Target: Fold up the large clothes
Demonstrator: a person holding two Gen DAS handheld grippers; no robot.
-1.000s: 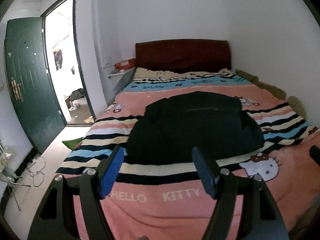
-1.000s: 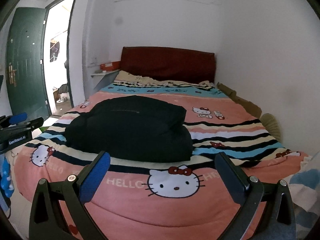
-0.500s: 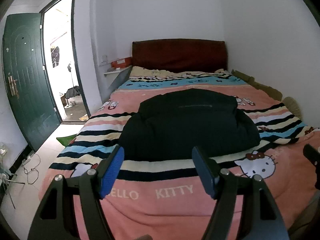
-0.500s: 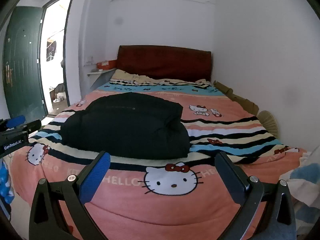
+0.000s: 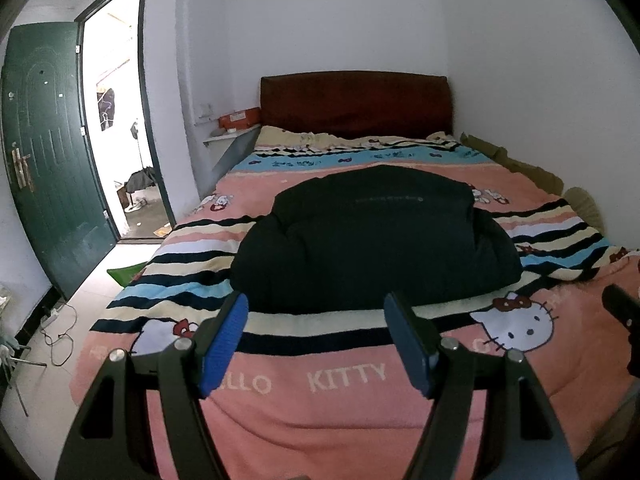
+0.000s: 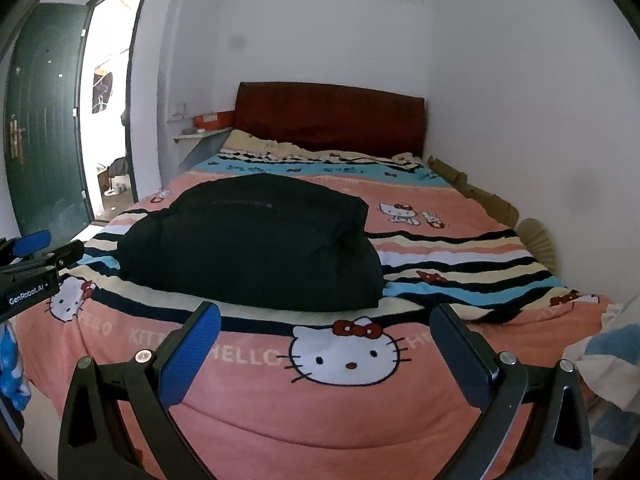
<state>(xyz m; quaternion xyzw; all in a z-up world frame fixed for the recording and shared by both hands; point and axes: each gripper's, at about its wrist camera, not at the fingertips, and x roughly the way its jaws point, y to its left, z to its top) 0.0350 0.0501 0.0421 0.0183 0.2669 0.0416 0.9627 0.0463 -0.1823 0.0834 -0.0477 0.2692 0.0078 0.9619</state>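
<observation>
Black padded jacket (image 5: 376,240) lies bundled at the centre of the bed (image 5: 348,408), on the striped blanket. Left gripper (image 5: 316,340) and right gripper (image 6: 326,354): jaws released, empty, positioned short of the jacket

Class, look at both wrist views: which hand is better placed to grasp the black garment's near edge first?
Probably left: the left gripper points straight at the black garment; the right gripper aims past its corner. Both jaws open.
</observation>
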